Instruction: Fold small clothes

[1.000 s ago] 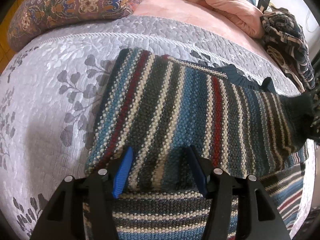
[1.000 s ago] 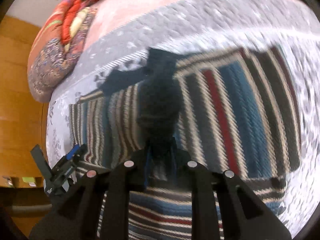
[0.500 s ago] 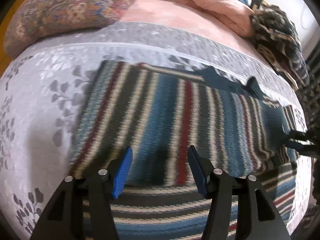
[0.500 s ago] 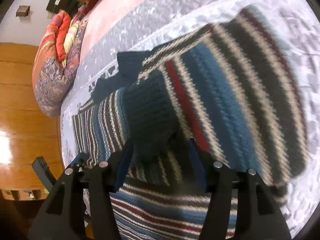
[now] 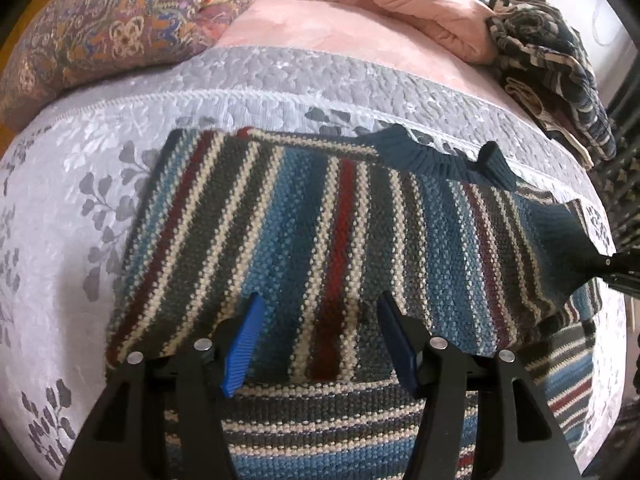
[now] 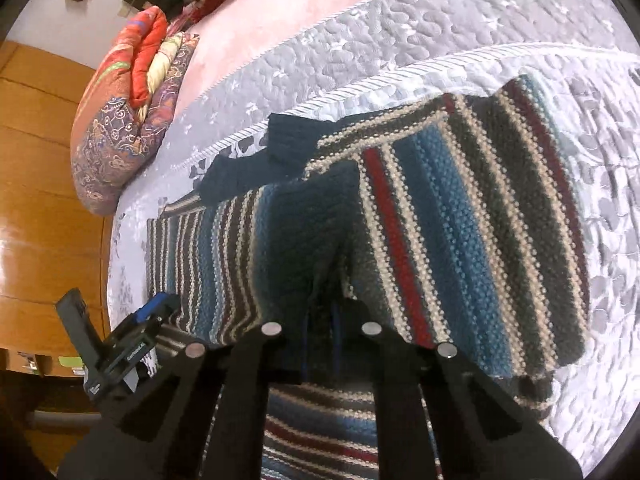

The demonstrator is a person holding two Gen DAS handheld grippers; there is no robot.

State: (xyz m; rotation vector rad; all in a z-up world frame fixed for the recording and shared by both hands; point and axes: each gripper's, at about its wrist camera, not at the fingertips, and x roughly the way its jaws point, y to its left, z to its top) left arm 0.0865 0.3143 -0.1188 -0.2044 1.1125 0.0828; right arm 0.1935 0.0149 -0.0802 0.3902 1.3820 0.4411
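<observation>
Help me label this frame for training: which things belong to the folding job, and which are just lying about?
In the job:
striped knit sweater
right gripper, shut on the sweater's dark cuff
left gripper, open above the sweater

Lying about:
patterned pillow
pink blanket
dark patterned garment
grey quilted bedspread

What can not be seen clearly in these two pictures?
- Right gripper fingertips: right wrist view, buried in the dark cuff.
- Striped sweater lower part: both views, cut off by the bottom edge and gripper bodies.
- Left gripper: open, holding nothing.
</observation>
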